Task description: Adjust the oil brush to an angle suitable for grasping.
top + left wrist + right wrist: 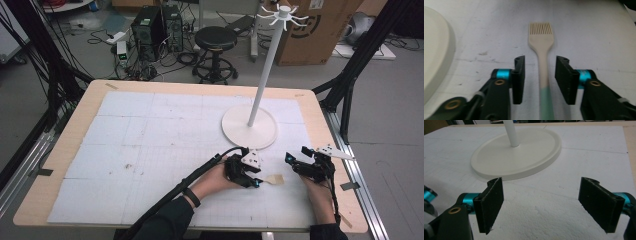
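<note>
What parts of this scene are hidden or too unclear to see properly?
- Brush handle end: cut off by the bottom edge of the left gripper view.
- Brush in the high view: tiny, its handle hidden behind the left gripper.
- Stand top: cut off by the top edge of the right gripper view.

Left hand-held gripper and right hand-held gripper, jaws apart, low over the table.

Brush smooth matt; foam mat rough, grainy.
</note>
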A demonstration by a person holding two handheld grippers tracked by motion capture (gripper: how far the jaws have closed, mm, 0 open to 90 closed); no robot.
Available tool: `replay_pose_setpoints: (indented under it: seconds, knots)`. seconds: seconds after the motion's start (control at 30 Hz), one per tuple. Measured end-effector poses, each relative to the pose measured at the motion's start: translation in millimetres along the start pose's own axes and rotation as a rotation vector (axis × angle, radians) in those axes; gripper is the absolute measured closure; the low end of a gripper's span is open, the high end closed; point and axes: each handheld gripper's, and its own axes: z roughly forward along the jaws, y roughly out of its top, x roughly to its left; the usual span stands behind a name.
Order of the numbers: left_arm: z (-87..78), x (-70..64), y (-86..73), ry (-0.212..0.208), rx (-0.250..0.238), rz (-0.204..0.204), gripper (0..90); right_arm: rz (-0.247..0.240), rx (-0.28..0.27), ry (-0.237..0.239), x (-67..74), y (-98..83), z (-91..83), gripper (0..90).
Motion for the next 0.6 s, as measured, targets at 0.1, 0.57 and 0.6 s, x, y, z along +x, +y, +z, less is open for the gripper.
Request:
replay_pose_setpoints:
  seconds: [0.1,0.57,0.6]
  knots:
    - [-19.1,-0.7,-0.7,0.037,-0.067,-0.024,46.6,0.001,0.000,0.000,0.2,0.0,0.1,19.8]
    - [-182.5,15.5,-84.3,0.417,-0.328,-0.300,28.8,-0.005,0.005,-0.006,1.6,0.0,0.4,19.7]
    - [-182.5,15.5,-84.3,0.417,-0.328,-0.300,28.1,-0.008,0.006,-0.007,1.8,-0.1,0.4,19.7]
